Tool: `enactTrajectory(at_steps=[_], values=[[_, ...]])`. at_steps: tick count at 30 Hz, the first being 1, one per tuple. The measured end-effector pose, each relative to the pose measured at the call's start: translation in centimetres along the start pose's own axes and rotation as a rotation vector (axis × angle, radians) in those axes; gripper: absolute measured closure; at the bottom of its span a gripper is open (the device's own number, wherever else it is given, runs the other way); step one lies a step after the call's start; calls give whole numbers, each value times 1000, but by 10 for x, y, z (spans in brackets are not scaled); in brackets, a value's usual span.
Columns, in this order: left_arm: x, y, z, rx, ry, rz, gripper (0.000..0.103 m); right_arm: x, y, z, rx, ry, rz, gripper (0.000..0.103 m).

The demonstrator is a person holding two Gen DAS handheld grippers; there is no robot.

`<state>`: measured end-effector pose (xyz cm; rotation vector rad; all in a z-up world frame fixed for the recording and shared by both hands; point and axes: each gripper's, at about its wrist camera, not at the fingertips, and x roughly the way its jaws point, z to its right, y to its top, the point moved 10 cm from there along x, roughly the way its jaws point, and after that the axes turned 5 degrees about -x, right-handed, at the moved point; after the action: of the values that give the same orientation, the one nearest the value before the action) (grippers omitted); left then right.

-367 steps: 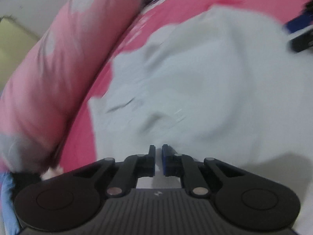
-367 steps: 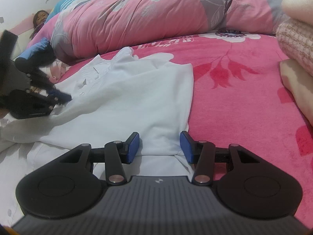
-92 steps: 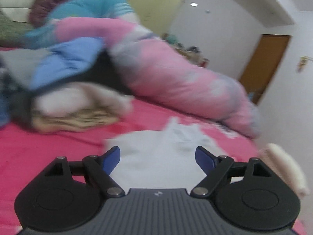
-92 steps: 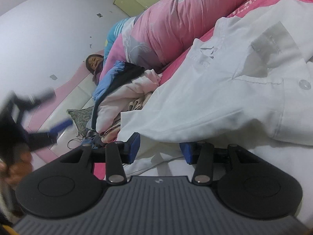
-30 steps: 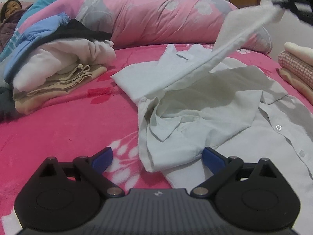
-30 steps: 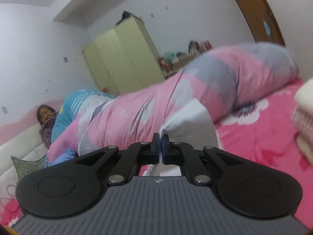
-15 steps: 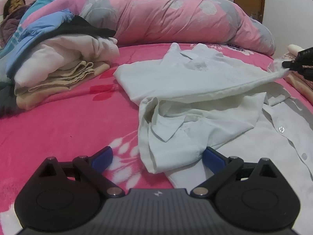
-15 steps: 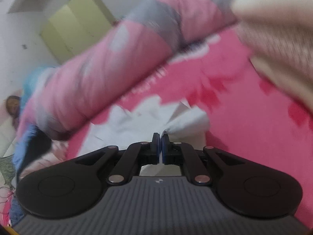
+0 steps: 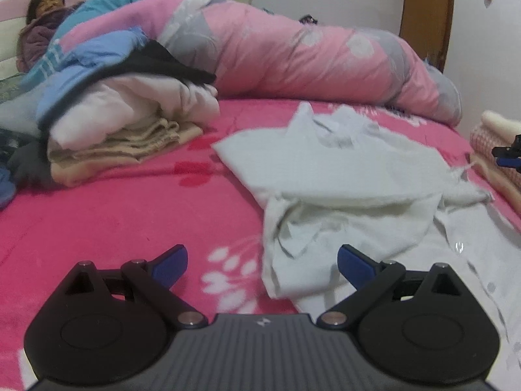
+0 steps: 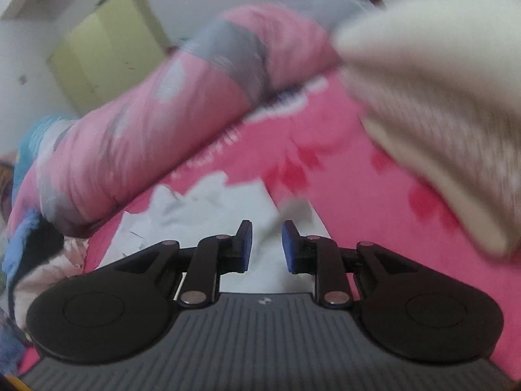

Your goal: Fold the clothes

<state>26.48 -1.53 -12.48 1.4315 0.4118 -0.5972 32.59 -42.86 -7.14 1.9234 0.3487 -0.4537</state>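
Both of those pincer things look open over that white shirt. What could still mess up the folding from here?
The white shirt lies rumpled on the pink bedspread, its near part bunched, so a fold made now may trap creases. The open left gripper might pinch several layers at once. The right gripper, also open, sits close to the cream stack of folded clothes and could knock it.

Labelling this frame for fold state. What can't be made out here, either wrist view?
- Right wrist view: motion blur smears the white shirt and folded stack; shirt's near part hidden behind the right gripper.
- Left wrist view: shirt's right side cut off by the frame edge; lower hem hidden behind the left gripper.
- Left wrist view: right gripper is a sliver at the edge.
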Motion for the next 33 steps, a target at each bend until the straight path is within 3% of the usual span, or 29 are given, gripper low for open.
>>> enactTrajectory(at_steps=[6,8,9,10,16,18,19,20,21,22,24,33], values=[[1,22,-1,-2,7,46,4,23,-6,8,25,-34,-63,81],[2,29,-2,-3,9,61,4,30,-9,22,81,-40,-79,71],[4,33,-2,-1,13,66,4,36,-9,29,111,-39,-90,54],[8,36,-1,5,22,64,4,43,-9,35,142,-38,-102,47],[32,34,-3,15,68,18,4,89,-15,50,201,19,-227,47],[38,31,-6,11,78,11,5,99,-19,48,192,35,-258,49],[41,30,-7,6,80,10,5,101,-19,46,175,36,-260,57],[43,29,-9,2,84,8,5,103,-19,42,159,48,-263,67],[45,28,-11,-1,92,4,5,104,-19,38,142,64,-266,89],[47,26,-13,-4,105,0,5,104,-17,32,134,84,-257,94],[50,23,-20,-18,128,-17,5,104,-11,19,123,126,-233,98],[48,20,-43,-99,169,-36,5,105,7,-31,83,282,-148,99]])
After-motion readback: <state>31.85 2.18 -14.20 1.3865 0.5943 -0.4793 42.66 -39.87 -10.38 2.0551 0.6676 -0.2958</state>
